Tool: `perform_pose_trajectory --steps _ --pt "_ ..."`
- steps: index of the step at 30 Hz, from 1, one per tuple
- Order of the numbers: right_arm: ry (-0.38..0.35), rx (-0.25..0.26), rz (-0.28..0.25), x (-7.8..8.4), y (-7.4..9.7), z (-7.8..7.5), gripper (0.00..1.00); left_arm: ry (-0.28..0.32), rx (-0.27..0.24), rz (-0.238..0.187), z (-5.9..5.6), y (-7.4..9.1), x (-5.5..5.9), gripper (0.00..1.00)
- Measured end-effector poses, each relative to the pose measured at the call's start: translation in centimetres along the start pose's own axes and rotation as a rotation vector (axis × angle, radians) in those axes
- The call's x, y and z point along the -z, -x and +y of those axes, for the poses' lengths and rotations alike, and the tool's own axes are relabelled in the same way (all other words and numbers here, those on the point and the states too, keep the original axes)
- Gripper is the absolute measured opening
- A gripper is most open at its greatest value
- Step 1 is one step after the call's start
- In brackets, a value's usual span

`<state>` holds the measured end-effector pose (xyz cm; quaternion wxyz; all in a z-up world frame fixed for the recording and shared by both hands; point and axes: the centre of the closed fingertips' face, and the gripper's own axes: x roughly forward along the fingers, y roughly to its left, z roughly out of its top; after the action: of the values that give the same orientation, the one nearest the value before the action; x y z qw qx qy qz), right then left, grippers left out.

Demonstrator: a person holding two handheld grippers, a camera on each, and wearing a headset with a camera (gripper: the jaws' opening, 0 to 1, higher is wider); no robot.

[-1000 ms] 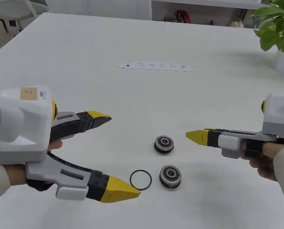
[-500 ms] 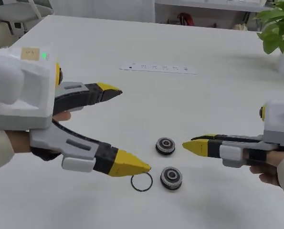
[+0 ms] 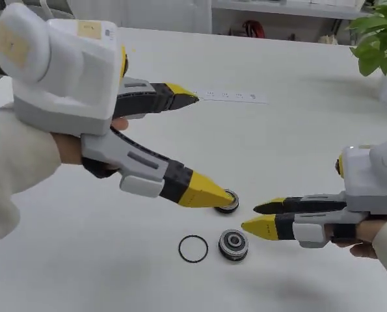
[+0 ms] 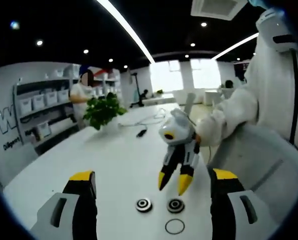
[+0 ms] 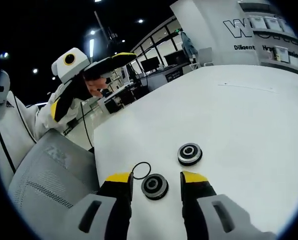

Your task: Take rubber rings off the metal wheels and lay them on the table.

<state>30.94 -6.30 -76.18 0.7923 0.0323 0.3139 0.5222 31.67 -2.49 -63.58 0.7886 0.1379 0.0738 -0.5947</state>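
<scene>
Wall sign (image 5: 249, 47) "Diligent" beyond metal wheels (image 5: 190, 154)

This is looking like an open-plan office or lab: strip lights (image 4: 124, 26) are running across the dark ceiling (image 4: 58, 25), and shelves (image 4: 19, 91) of white bins (image 4: 38, 102) are lining one side. A potted plant (image 4: 102, 111) and a power strip (image 3: 235, 96) are sitting on the long white table (image 3: 297, 149).

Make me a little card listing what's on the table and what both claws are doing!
Table: white tabletop
Wheels: near round metal wheel; far round metal wheel
Loose ring: thin black rubber ring, flat on the table beside the near wheel
Left claw: open wide, lower tip overlaps the far wheel in the head view
Right claw: open, tips close to the near wheel
</scene>
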Motion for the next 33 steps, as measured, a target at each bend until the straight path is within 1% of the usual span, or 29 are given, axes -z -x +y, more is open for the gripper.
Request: perform_pose_trajectory --steps 2,5,7,8,11,12,13,16,18,20,23,25,27,30,31,33 --pt "0.009 -0.003 0.016 0.4 -0.1 0.0 0.36 0.007 0.007 -0.005 0.2 -0.6 0.0 0.96" --pt "0.037 -0.010 0.053 1.2 -0.4 0.2 0.38 0.035 0.016 -0.021 0.3 -1.6 -0.1 0.95" --pt "0.047 -0.014 0.072 1.6 -0.5 0.3 0.38 0.044 0.012 -0.022 0.3 -2.0 0.1 0.94" --pt "0.053 -0.017 0.085 1.9 -0.6 0.3 0.38 0.047 0.001 -0.027 0.4 -2.4 0.2 0.94" --pt "0.081 -0.019 0.120 2.5 -0.8 0.5 0.39 0.065 -0.013 -0.044 0.3 -3.0 1.0 0.94" --pt "0.089 -0.020 0.128 2.7 -0.9 0.5 0.39 0.071 -0.015 -0.046 0.2 -3.1 1.4 0.93" --pt "0.094 -0.022 0.138 2.9 -1.0 0.5 0.39 0.080 -0.019 -0.046 0.0 -3.3 1.9 0.93" --pt "0.107 -0.025 0.164 3.4 -1.1 0.3 0.39 0.096 -0.027 -0.031 -0.5 -3.7 3.3 0.92" --pt "0.124 -0.022 0.176 3.6 -1.1 0.4 0.38 0.098 -0.033 -0.010 -0.8 -3.8 4.2 0.93" --pt "0.128 -0.024 0.180 3.7 -1.0 0.3 0.38 0.102 -0.026 0.003 -1.1 -3.9 4.8 0.93" --pt "0.131 -0.024 0.189 3.8 -1.1 0.2 0.37 0.114 -0.020 0.008 -1.5 -4.1 5.4 0.91" --pt "0.133 -0.024 0.194 4.0 -1.1 0.2 0.37 0.114 -0.015 0.023 -1.8 -4.3 6.0 0.90" --pt "0.134 -0.024 0.199 4.1 -1.1 0.2 0.37 0.112 -0.008 0.036 -2.1 -4.5 6.5 0.88" --pt "0.139 -0.026 0.202 4.1 -1.2 0.2 0.36 0.119 0.021 0.061 -2.9 -4.7 7.7 0.82" --pt "0.141 -0.028 0.204 4.2 -1.3 0.2 0.36 0.123 0.034 0.075 -3.2 -4.9 8.2 0.80" --pt "0.145 -0.029 0.208 4.2 -1.3 0.3 0.35 0.121 0.041 0.090 -3.5 -5.0 8.8 0.78"
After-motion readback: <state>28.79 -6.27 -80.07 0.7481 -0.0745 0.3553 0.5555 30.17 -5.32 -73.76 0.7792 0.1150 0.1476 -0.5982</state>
